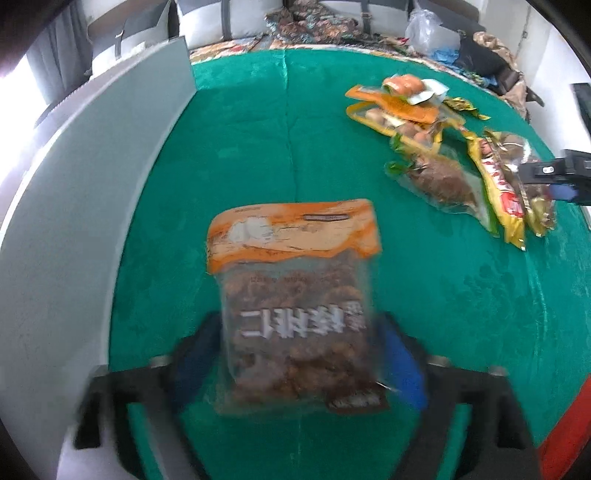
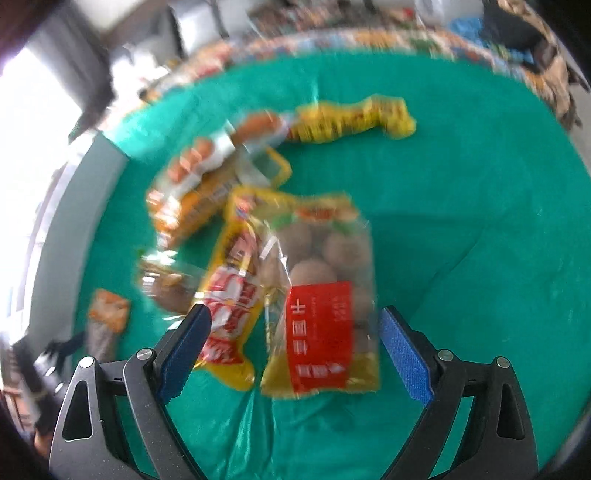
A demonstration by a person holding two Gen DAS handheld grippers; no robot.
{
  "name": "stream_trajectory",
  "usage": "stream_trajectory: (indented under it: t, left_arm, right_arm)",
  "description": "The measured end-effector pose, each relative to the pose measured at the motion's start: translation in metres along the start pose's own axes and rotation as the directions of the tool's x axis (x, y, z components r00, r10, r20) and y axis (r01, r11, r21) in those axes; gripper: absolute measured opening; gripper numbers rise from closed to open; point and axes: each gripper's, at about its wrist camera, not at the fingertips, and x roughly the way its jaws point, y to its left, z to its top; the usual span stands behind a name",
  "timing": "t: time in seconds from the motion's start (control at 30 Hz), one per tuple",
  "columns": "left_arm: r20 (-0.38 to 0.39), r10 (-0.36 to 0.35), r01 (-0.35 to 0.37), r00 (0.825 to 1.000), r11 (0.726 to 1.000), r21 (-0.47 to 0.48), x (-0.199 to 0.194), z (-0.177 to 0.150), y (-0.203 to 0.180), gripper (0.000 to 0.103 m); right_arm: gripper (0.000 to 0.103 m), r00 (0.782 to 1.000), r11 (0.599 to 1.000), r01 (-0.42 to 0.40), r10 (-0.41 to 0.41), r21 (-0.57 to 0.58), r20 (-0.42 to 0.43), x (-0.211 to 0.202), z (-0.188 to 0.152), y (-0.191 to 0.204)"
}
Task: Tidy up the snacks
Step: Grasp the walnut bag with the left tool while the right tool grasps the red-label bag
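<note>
A clear bag of brown nuts with an orange top (image 1: 295, 280) sits between the blue pads of my left gripper (image 1: 299, 358), which touch its two sides above the green tablecloth (image 1: 258, 147). My right gripper (image 2: 295, 354) is open over a bag of round brown nuts with a red label (image 2: 321, 295). That bag lies flat on the cloth, and the pads are clear of it. A yellow and red packet (image 2: 229, 295) lies just to its left. In the left wrist view the right gripper (image 1: 554, 181) shows at the right edge, over the snack pile (image 1: 443, 147).
A grey panel (image 1: 92, 184) stands along the left side of the cloth. More packets, orange and yellow, lie in a loose pile (image 2: 221, 173) beyond the right gripper. Patterned cloth and plastic bags (image 1: 424, 29) crowd the far edge of the table.
</note>
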Motion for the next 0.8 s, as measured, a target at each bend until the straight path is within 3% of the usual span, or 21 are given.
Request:
stream_trajectory:
  t: [0.03,0.13,0.17,0.37,0.53,0.8]
  left_arm:
    - [-0.001,-0.011,0.011,1.0,1.0,-0.003,-0.001,-0.001,0.001,0.067]
    - [0.007,-0.038,0.038,0.999,0.999,-0.024,-0.006,-0.005,0.005,0.064]
    - [0.011,-0.048,0.048,0.999,0.998,-0.036,-0.008,-0.007,0.005,0.064]
    - [0.066,-0.17,0.177,0.983,0.977,-0.118,-0.026,-0.017,-0.001,0.064]
    - [0.106,-0.235,0.247,0.966,0.96,-0.13,-0.046,-0.015,-0.016,0.064]
    - [0.19,-0.309,0.336,0.932,0.932,-0.133,-0.088,-0.004,-0.026,0.064]
  right_arm:
    - [0.091,1.0,1.0,0.0,0.0,0.015,-0.006,0.005,-0.001,-0.001]
    - [0.051,0.999,0.996,-0.049,0.048,0.073,0.014,-0.004,-0.008,-0.015]
    - [0.049,0.997,0.992,-0.078,0.076,0.097,0.025,-0.009,-0.013,-0.021]
    - [0.049,0.973,0.961,-0.193,0.161,0.197,0.166,-0.067,-0.05,-0.067]
    - [0.049,0.951,0.945,-0.241,0.184,0.221,0.25,-0.096,-0.074,-0.074]
    - [0.049,0.927,0.923,-0.31,0.239,0.23,0.289,-0.115,-0.091,-0.062]
